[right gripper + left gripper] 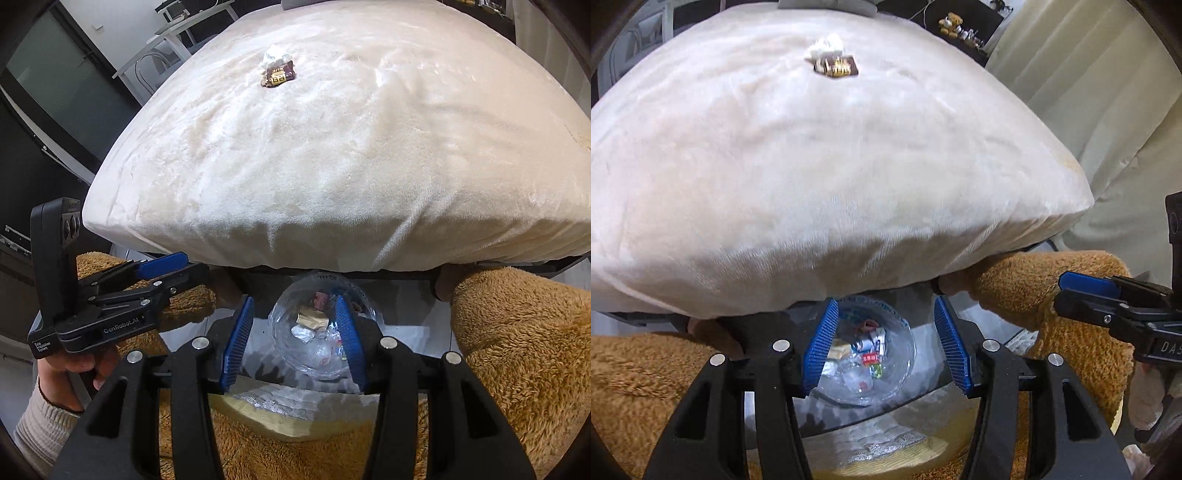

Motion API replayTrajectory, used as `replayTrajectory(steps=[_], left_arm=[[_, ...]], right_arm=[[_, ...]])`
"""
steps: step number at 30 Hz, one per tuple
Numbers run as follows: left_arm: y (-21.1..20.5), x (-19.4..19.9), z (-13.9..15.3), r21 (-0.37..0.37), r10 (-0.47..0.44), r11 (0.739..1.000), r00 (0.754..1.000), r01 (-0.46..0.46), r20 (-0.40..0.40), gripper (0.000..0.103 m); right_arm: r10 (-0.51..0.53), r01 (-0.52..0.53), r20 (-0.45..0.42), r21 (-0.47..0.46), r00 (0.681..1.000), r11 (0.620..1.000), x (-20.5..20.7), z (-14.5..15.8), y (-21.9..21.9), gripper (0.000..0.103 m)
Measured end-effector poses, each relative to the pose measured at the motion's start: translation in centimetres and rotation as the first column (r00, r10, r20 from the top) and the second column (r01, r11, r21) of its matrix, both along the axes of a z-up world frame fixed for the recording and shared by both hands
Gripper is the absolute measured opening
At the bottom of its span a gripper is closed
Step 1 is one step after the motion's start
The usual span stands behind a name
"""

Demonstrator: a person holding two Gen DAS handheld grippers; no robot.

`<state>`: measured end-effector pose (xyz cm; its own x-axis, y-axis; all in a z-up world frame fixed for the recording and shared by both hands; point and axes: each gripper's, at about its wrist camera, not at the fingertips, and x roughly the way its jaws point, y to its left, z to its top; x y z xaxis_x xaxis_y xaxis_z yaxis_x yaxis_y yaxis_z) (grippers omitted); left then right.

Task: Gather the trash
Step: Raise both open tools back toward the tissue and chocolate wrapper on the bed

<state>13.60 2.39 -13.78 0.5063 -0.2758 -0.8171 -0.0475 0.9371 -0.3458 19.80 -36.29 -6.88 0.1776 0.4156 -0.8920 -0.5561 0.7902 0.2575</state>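
Observation:
A brown snack wrapper [836, 66] [279, 75] lies far back on the cream blanket [812, 166] [332, 166], with a crumpled clear-white scrap [827, 44] [275, 57] touching it. Low down, in front of the bed's edge, stands a clear plastic bin [901, 369] [284, 332] holding several wrappers. My left gripper [885, 301] hovers above the bin, open, nothing between its blue pads. My right gripper [294, 300] is open too, with the bin showing through its gap from well below. Each gripper appears at the edge of the other's view: the right gripper [1082, 284] and the left gripper [166, 266].
The person's legs in brown fluffy fabric [1052, 295] [517, 350] flank the bin on both sides. A hand and cream sleeve [74, 365] hold the left tool. A pale curtain [1089, 92] hangs to the right of the bed; a white chair and table [166, 40] stand beyond its left corner.

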Motion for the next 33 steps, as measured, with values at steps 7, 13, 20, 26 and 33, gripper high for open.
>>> replayTrajectory(steps=[7, 13, 20, 26, 33], left_arm=[[1.7, 0.3, 2.4, 0.01, 0.036, 0.999, 0.998, -0.036, 0.059, 0.053], [3.8, 1.6, 3.6, 0.011, 0.071, 0.997, 0.994, -0.072, 0.085, 0.053], [7.7, 4.0, 4.9, 0.009, 0.122, 0.992, 0.985, -0.124, 0.121, 0.053], [11.3, 6.5, 5.6, -0.002, 0.164, 0.986, 0.976, -0.165, 0.146, 0.053], [15.9, 9.6, 6.6, -0.044, 0.222, 0.975, 0.959, -0.217, 0.178, 0.053]], right_arm=[[0.01, -0.01, 0.04, 0.012, 0.999, 1.0, 0.8, 1.9, 0.7, 0.047], [0.005, -0.006, 0.064, 0.018, 0.998, 1.0, 2.9, 3.1, 2.0, 0.05], [0.011, -0.012, 0.082, 0.015, 0.997, 1.0, 6.3, 3.8, 4.9, 0.063], [0.01, -0.01, 0.115, -0.002, 0.993, 1.0, 9.4, 3.9, 8.1, 0.075], [0.02, -0.019, 0.119, -0.006, 0.993, 1.0, 13.4, 2.8, 12.8, 0.093]])
